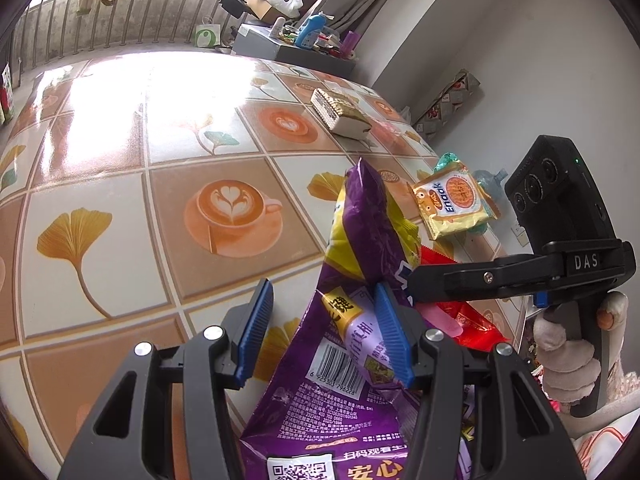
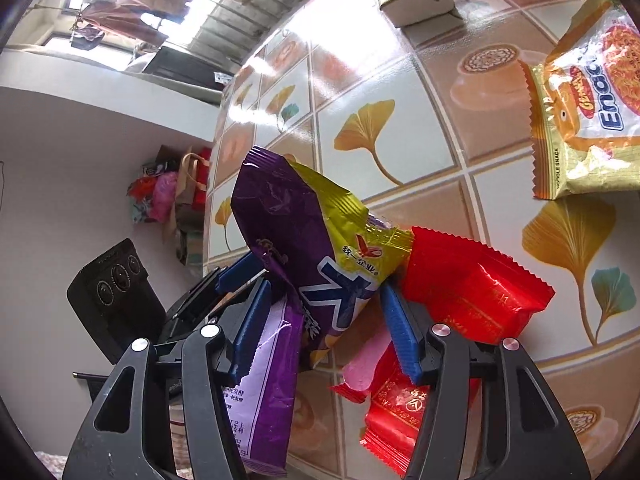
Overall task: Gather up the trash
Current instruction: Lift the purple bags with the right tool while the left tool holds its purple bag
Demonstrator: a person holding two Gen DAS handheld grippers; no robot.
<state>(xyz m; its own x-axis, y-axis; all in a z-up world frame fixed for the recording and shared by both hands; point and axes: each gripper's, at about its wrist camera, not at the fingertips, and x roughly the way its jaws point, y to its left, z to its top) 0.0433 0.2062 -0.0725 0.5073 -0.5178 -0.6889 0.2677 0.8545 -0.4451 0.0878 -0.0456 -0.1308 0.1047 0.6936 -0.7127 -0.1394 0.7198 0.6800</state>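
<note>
Over the tiled table (image 1: 120, 184), purple wrapper (image 1: 360, 240) crumpling up
Both grippers, left (image 1: 326, 332) and right (image 2: 326, 328), are gaping wide around it, gripping nothing.

A purple-and-yellow noodle packet (image 1: 360, 240) (image 2: 304, 248), crumpled and empty-looking, stands tilted off the tabletop with its barcoded back toward the left wrist camera. Touching its right side lies a red wrapper (image 2: 472, 292) (image 1: 472, 320), serrated along its edges, with a pink strip (image 2: 366, 364) beside it. Beyond the purple packet, well apart, a gold Enaak noodle-snack packet (image 1: 454, 206) (image 2: 588, 120) lies flat, face up. Farthest from the purple packet rests a small cream carton (image 1: 340, 112) (image 2: 416, 2) with a gold top.
</note>
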